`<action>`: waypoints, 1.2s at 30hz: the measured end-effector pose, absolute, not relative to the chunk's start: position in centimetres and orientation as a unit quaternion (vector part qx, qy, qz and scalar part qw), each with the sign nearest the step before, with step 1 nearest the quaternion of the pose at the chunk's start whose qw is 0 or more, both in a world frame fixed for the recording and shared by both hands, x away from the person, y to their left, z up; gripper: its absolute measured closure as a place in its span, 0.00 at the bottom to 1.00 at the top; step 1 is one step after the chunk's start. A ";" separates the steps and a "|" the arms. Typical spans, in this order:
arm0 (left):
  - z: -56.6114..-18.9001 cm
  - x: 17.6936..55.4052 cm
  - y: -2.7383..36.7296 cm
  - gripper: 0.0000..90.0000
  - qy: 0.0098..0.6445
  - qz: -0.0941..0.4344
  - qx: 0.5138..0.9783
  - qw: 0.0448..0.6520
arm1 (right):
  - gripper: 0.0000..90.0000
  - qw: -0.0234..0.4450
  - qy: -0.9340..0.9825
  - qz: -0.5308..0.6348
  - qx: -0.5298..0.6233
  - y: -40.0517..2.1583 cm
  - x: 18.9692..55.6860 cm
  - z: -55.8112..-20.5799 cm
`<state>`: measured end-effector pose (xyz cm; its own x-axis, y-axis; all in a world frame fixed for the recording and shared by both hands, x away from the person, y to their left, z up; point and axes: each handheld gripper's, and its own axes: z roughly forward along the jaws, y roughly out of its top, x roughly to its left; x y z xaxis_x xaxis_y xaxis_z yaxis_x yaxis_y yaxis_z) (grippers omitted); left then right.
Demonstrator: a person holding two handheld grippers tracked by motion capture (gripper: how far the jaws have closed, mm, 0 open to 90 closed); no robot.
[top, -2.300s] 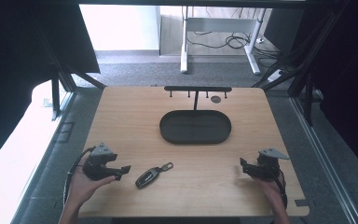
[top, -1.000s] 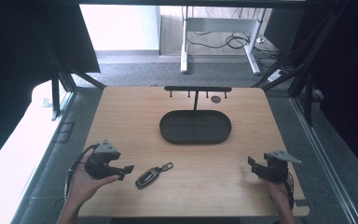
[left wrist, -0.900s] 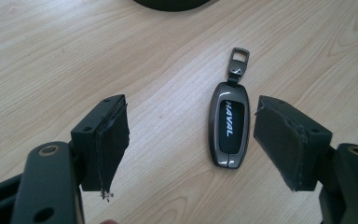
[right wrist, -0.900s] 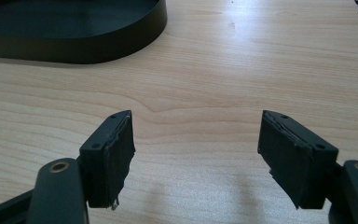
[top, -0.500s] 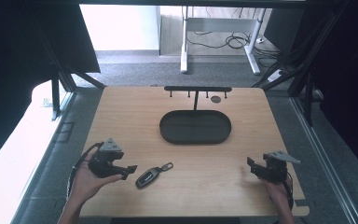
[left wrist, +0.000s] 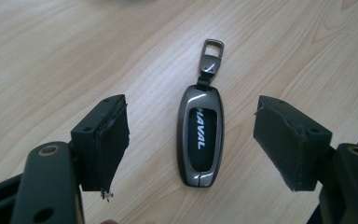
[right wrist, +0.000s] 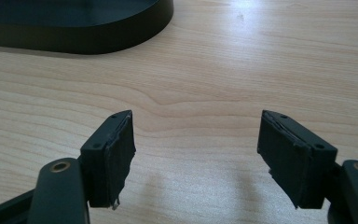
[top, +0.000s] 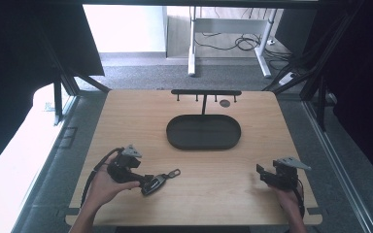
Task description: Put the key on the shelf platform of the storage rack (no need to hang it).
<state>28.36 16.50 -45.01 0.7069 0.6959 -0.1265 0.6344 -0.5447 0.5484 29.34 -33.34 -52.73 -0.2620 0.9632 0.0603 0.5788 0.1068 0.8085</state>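
Left gripper (left wrist: pixel 191 140): we see its jaws spread wide, holding nothing.
Key fob (left wrist: pixel 200 137): we find it flat on the table (top: pixel 126 116), between the two pads and touching neither; its metal clip (left wrist: pixel 212 49) points away from the gripper, beyond the jaw tips.
Room at the fob: we see bare wood on both sides of it, between its edges and each pad.
Right gripper (right wrist: pixel 196 140): jaws spread, with bare wood between them.
Tray (right wrist: pixel 135 30): ahead of the right gripper and off to its left, well apart.
Near edge: in the high view, both grippers sit close to the table's near edge.
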 end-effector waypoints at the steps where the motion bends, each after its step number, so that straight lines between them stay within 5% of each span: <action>1: -45.2 28.5 16.3 0.30 0.380 0.051 0.878 0.286 | 0.31 0.254 0.700 0.377 0.551 -33.3 29.3 -52.7; 20: -48.6 29.9 13.3 0.35 0.365 0.001 0.904 0.221 | 0.31 0.253 0.703 0.366 0.554 -33.0 29.5 -53.0; 36: -50.2 30.3 12.4 0.39 0.360 0.008 0.914 0.186 | 0.31 0.253 0.706 0.361 0.554 -33.1 29.5 -53.1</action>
